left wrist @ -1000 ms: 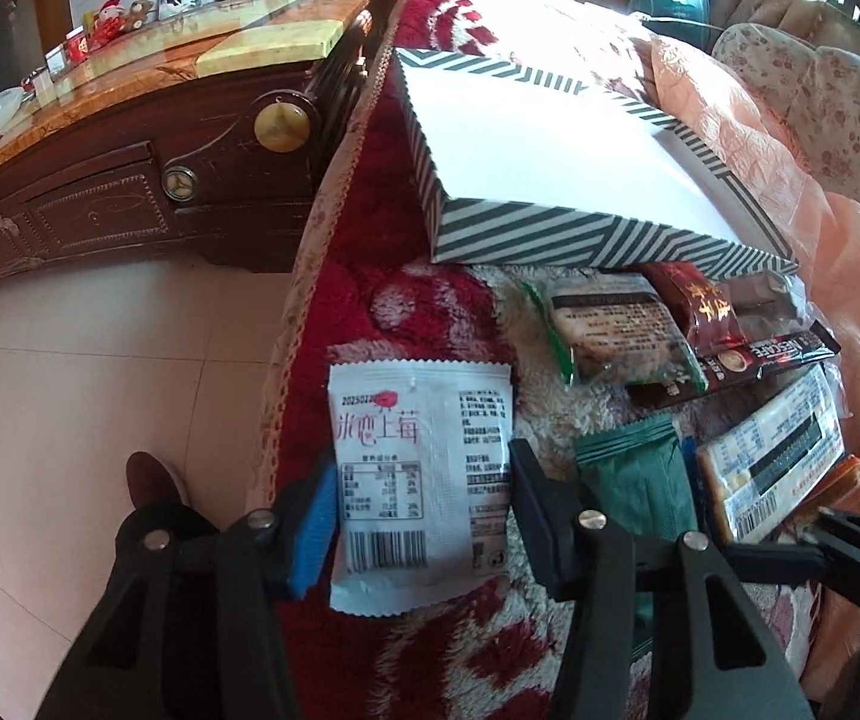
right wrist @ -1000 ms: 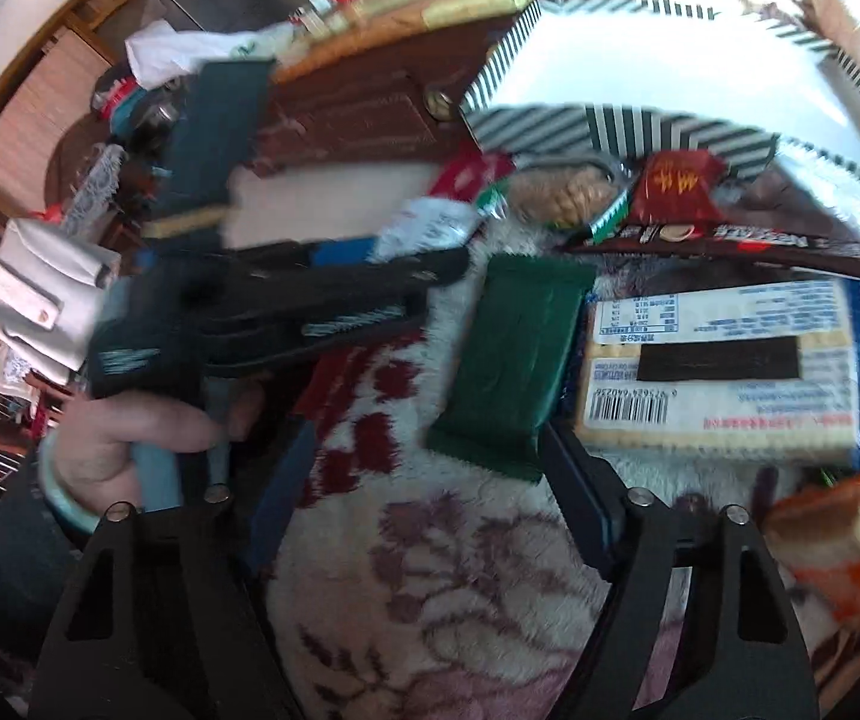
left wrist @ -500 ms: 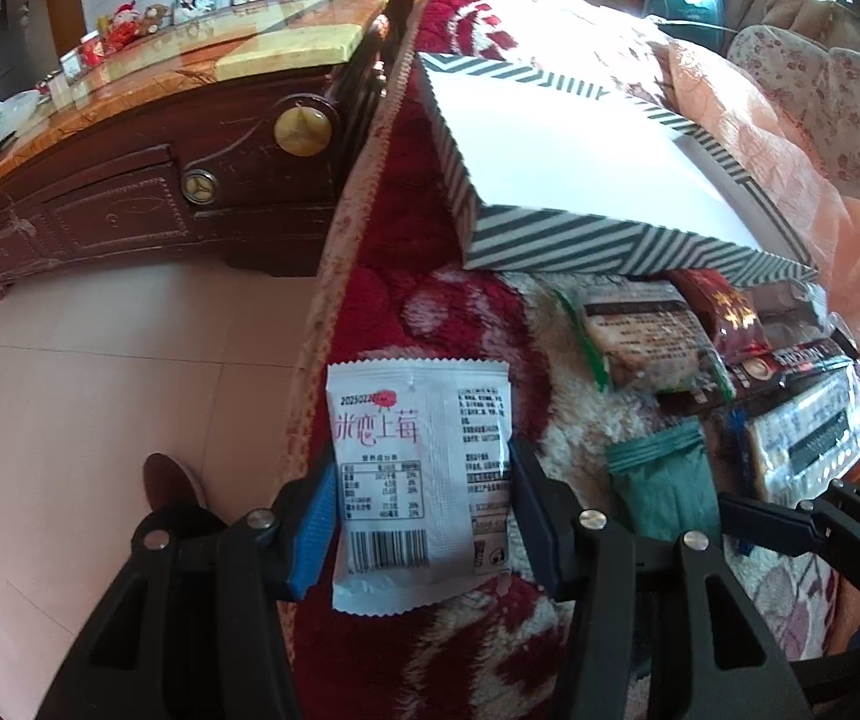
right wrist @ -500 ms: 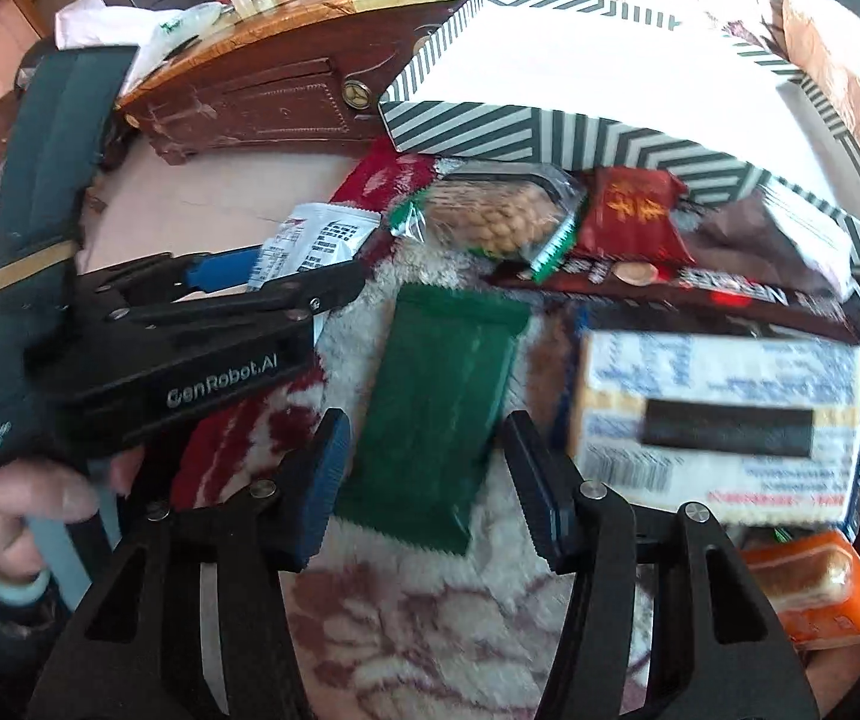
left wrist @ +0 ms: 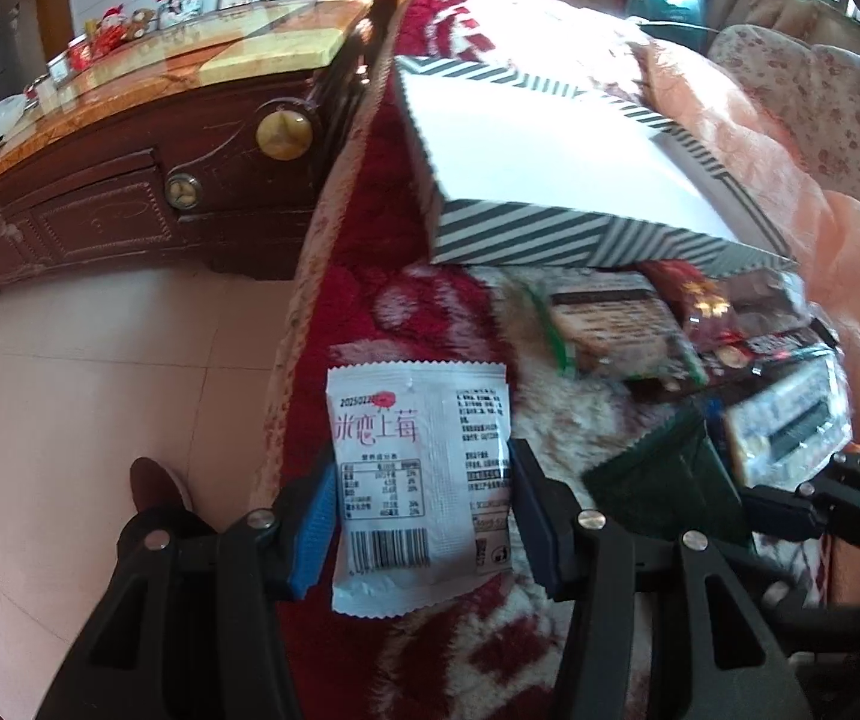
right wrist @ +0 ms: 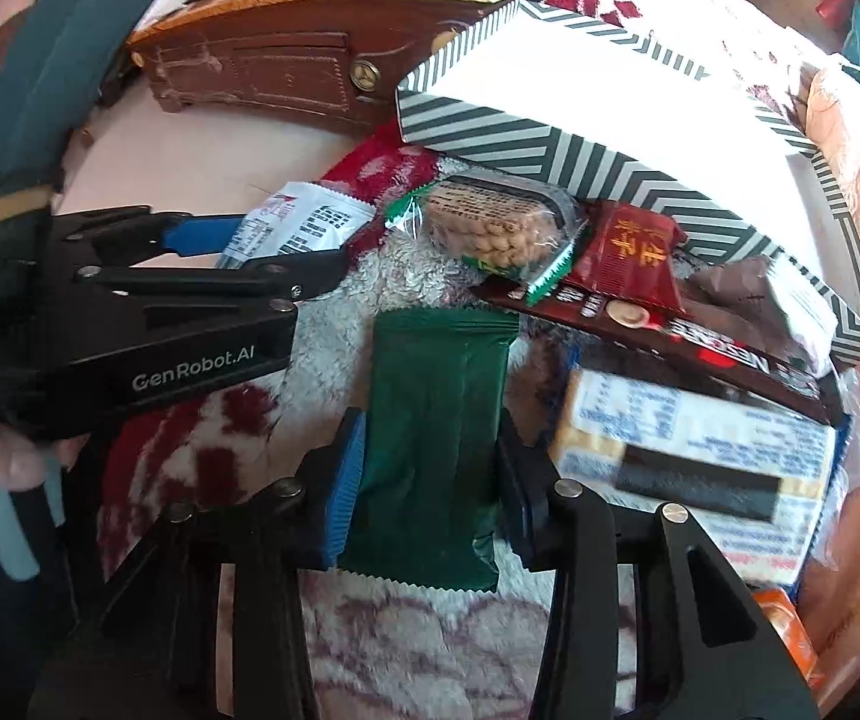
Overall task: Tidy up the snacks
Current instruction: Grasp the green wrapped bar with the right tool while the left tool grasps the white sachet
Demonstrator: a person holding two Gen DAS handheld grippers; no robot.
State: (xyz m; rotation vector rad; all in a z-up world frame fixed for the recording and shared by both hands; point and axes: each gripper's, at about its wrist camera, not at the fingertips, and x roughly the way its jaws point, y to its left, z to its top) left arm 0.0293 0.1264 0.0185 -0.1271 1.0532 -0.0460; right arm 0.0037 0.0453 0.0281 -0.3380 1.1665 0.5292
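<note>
Left gripper (left wrist: 420, 516) is clamping white strawberry snack packet (left wrist: 420, 480), half-open; right gripper (right wrist: 430, 480) jaws are closing onto green wrapper (right wrist: 436, 438), pads touching its edges.

Left gripper (left wrist: 420, 513) fingers (left wrist: 314, 525) clamp white packet (left wrist: 420, 480).

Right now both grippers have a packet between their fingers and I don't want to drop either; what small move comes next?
Probably finish closing the right gripper on the green packet, whose jaws are closing beside it, before lifting toward the striped box. The left gripper already holds the white packet.
</note>
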